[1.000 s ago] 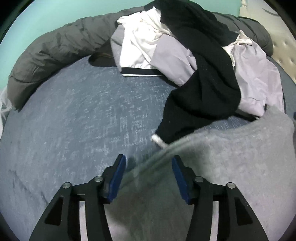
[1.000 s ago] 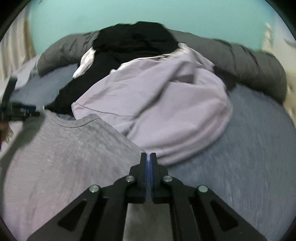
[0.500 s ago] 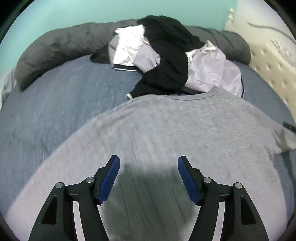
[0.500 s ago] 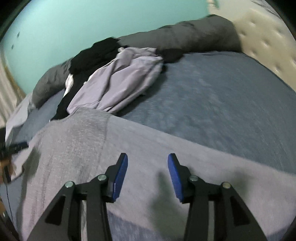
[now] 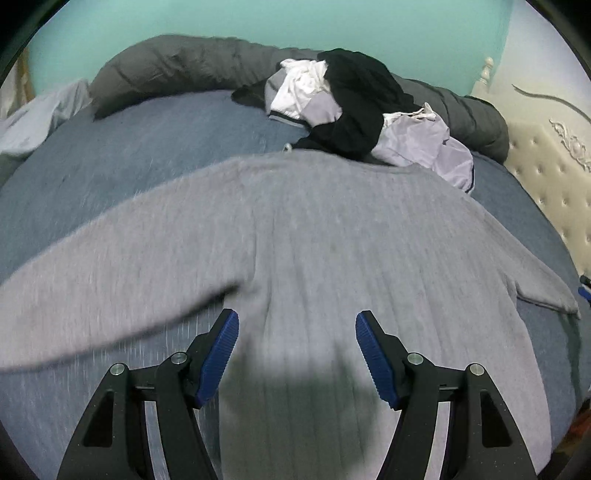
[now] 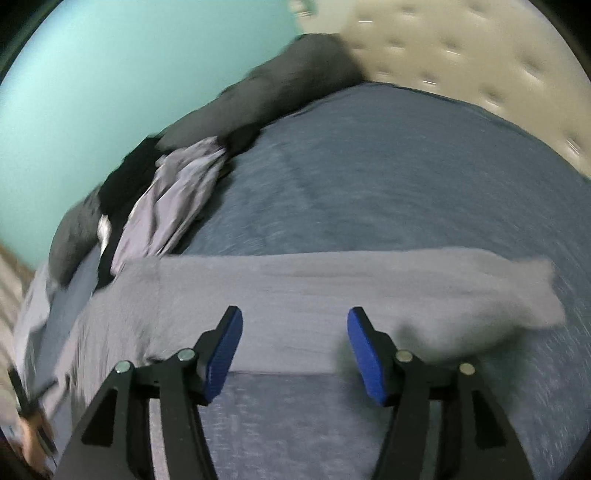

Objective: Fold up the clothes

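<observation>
Both your grippers are wide open and holding nothing. Your left gripper (image 5: 297, 354) hangs over the lower body of the grey sweater (image 5: 332, 240), which is spread flat on the blue bedspread (image 5: 129, 147) with both sleeves out to the sides. Your right gripper (image 6: 294, 345) is above the sweater's sleeve (image 6: 443, 291), which stretches across the bed toward the right, cuff end blurry. Just past the sweater's collar sits a pile of clothes (image 5: 354, 107): black, white and lilac pieces bunched together, touching the dark grey rolled duvet (image 5: 177, 70) along the far edge. You've got a cream tufted headboard (image 5: 546, 184) off to the right, against the teal wall (image 5: 258, 18).
</observation>
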The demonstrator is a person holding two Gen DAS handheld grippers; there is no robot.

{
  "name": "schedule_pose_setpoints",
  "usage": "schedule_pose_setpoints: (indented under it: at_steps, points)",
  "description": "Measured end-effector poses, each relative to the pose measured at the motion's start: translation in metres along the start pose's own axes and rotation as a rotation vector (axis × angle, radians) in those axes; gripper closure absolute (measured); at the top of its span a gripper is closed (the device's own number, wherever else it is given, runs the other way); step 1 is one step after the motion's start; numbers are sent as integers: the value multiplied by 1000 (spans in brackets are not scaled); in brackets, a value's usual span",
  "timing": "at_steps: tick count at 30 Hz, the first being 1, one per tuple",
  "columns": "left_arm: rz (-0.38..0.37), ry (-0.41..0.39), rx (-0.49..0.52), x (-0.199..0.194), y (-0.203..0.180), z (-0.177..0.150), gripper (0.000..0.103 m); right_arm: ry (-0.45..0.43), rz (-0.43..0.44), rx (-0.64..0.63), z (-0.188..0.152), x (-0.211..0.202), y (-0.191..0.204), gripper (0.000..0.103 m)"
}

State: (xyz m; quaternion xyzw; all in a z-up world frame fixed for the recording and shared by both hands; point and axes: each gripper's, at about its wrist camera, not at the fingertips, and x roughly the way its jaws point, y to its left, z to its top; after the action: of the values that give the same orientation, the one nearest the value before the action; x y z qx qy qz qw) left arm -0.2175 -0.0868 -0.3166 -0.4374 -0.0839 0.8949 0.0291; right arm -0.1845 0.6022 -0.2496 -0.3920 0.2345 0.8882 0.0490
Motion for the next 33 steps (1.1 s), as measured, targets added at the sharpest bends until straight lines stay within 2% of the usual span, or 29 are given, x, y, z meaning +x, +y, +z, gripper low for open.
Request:
schedule_pose_setpoints:
  at_steps: [7,13,18,24,31,33]
  points:
    - [-5,8,-61,-11,-1,-47,32,-17,-130,160,-6,-24,-74,42]
    - [-15,30,-78,-9,-5,-77,31,-21,-168,223,-13,-23,-107,41]
    - [-40,34,-82,-10,-11,-86,31,-26,-169,203,-8,-17,-115,41]
    - [-58,11,-75,-10,-14,-90,27,-34,-143,256,-6,-3,-125,41]
    - [-43,4,-91,-11,-7,-93,25,-53,-157,235,-1,10,-124,41]
    - [-40,-10,-94,-13,-6,-92,18,-64,-149,229,0,11,-124,54]
